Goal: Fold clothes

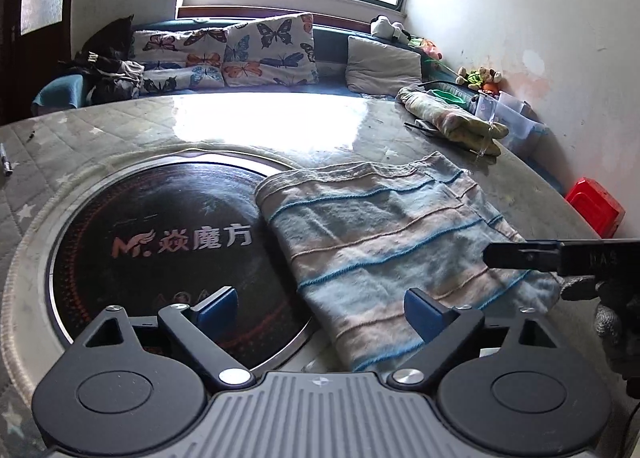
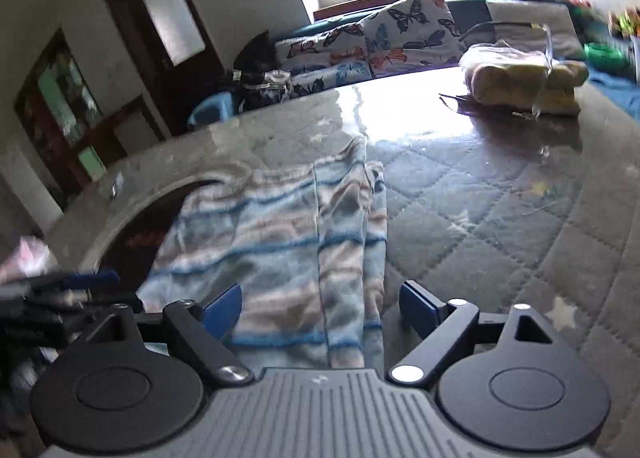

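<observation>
A striped blue and beige cloth point(image 1: 384, 242) lies folded on the round table, partly over the black cooktop point(image 1: 160, 250). My left gripper point(image 1: 320, 312) is open, hovering just above the cloth's near left edge with nothing between its blue pads. In the right wrist view the same cloth point(image 2: 280, 242) stretches away from me, one narrow folded strip along its right side. My right gripper point(image 2: 320, 308) is open over the cloth's near end. The right gripper's dark body point(image 1: 560, 256) enters the left wrist view at the right edge, over the cloth's corner.
A stack of folded pale clothes point(image 1: 452, 116) sits at the table's far right. Behind the table a sofa point(image 1: 336, 42) holds butterfly cushions point(image 1: 268, 50). Plastic bins point(image 1: 516, 118) and a red box point(image 1: 596, 206) stand by the right wall. Quilted table cover point(image 2: 500, 218) spreads to the right.
</observation>
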Action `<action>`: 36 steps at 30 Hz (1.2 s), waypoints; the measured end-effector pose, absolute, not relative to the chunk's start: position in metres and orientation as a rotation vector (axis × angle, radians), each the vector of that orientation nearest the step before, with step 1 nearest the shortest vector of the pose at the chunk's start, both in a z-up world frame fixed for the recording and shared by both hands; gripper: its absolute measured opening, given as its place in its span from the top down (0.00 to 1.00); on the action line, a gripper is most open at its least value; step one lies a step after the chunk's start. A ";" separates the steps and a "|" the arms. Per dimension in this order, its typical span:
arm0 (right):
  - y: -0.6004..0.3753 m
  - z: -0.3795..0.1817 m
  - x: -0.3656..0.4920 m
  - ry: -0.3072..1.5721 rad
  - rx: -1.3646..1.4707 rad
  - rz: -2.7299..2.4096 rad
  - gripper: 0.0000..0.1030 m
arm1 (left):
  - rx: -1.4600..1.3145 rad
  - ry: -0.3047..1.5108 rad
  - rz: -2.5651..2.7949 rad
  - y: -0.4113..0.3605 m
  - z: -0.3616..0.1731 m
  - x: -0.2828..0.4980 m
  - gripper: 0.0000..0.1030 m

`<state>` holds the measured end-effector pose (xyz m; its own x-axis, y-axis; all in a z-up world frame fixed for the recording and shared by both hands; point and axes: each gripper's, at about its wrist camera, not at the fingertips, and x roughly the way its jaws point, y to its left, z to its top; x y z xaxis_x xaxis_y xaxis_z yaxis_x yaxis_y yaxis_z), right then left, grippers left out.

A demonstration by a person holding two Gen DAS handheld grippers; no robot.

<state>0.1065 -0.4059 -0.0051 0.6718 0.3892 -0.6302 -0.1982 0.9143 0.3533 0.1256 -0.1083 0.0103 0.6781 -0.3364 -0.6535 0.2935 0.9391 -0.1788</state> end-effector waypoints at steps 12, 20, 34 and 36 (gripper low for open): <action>-0.414 -0.011 0.112 0.763 0.378 0.350 0.75 | -0.132 0.797 -0.376 -0.113 0.003 0.145 0.55; -0.416 -0.003 0.098 0.692 0.462 0.360 0.87 | -0.144 0.774 -0.404 -0.120 0.013 0.145 0.87; -0.428 0.043 0.078 0.561 0.414 0.296 0.88 | -0.096 0.674 -0.484 -0.155 0.055 0.147 0.89; -0.434 0.051 0.078 0.541 0.398 0.280 0.88 | -0.085 0.664 -0.493 -0.164 0.061 0.152 0.89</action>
<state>0.0785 -0.4336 0.0514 0.8223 0.3588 -0.4416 -0.1527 0.8868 0.4362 0.1520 -0.1643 0.0612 0.6773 -0.4646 -0.5705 0.4114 0.8820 -0.2299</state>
